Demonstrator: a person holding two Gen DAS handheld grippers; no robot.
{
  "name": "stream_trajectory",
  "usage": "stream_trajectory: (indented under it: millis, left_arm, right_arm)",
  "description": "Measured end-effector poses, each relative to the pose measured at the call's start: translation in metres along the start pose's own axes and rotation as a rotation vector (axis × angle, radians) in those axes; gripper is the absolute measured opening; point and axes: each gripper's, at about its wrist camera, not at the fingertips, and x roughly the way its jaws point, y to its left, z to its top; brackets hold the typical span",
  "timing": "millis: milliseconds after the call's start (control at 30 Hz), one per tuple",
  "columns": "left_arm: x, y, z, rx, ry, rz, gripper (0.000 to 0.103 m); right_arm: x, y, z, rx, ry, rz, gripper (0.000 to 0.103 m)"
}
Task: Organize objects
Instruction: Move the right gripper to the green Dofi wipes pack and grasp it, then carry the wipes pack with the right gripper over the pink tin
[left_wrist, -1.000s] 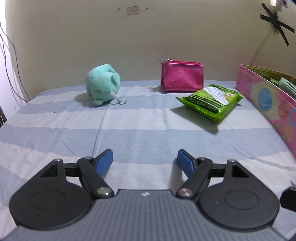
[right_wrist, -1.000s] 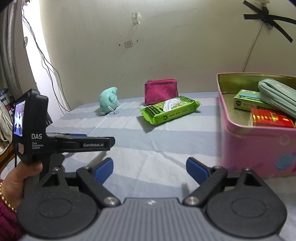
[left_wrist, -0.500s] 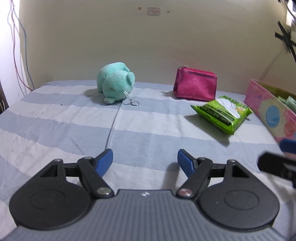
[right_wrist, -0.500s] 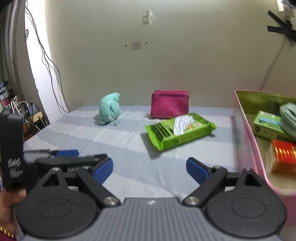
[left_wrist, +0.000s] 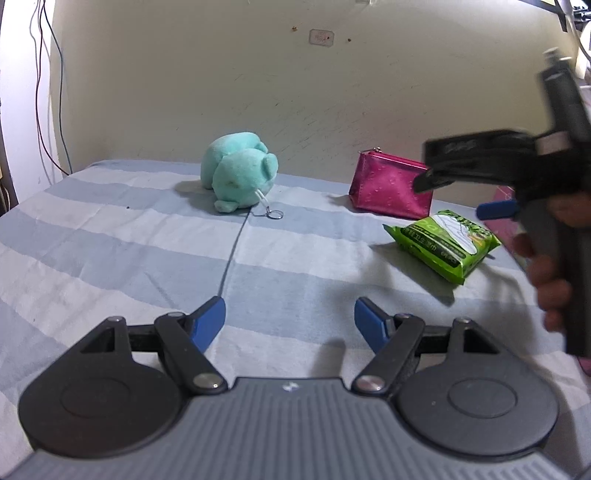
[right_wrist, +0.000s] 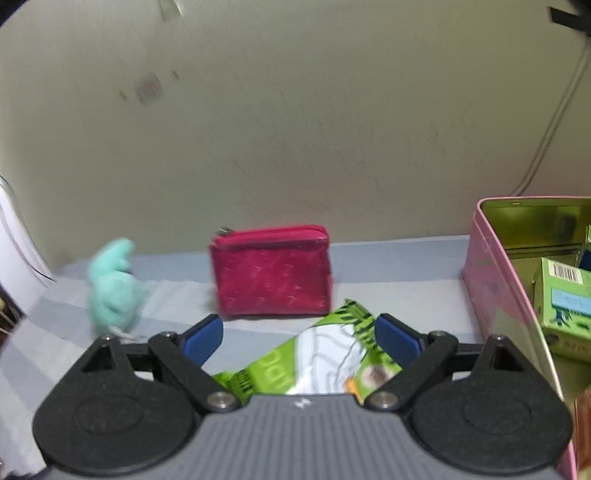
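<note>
Striped bedsheet (left_wrist: 110, 236) against cream wall: teal plush (left_wrist: 238, 177), magenta pouch (right_wrist: 273, 271), green wipes pack (right_wrist: 317, 358) lying between spread fingers of right gripper (right_wrist: 297, 338); pink tin (right_wrist: 491, 273) alongside; left gripper (left_wrist: 290, 323) spread, empty

Plush toy (left_wrist: 240, 171) left of pouch (left_wrist: 390, 185); packet (left_wrist: 445, 245) before pouch.

One teal plush toy (left_wrist: 239, 171), one magenta zip pouch (left_wrist: 390, 185) and one green tissue pack (left_wrist: 444, 243) lie on one striped bedsheet (left_wrist: 147, 251). One pink tin (right_wrist: 491, 280) holds at least one green carton (right_wrist: 563, 302).
</note>
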Motion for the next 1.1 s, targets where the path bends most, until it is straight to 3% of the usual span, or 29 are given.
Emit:
stream_trajectory:
  millis: [267, 400, 567, 667, 1100]
  left_arm:
    - [0.0, 0.008, 0.002, -0.044, 0.01, -0.016, 0.079]
    - [-0.001, 0.008, 0.001, -0.049, 0.008, -0.016, 0.082]
    - [-0.001, 0.011, 0.002, -0.057, 0.006, -0.014, 0.085]
    - [-0.001, 0.014, 0.003, -0.069, 0.002, -0.013, 0.085]
    - [-0.007, 0.033, 0.007, -0.172, -0.035, 0.042, 0.085]
  right_arm:
    - [0.029, 0.0, -0.009, -0.113, 0.057, -0.091, 0.096]
    - [0.025, -0.012, -0.001, -0.065, 0.036, -0.113, 0.094]
    - [0.037, -0.02, -0.004, -0.043, 0.112, -0.048, 0.094]
    - [0.028, -0.016, -0.014, -0.071, 0.099, -0.009, 0.09]
    - [-0.052, 0.019, -0.085, -0.245, 0.079, 0.182, 0.088]
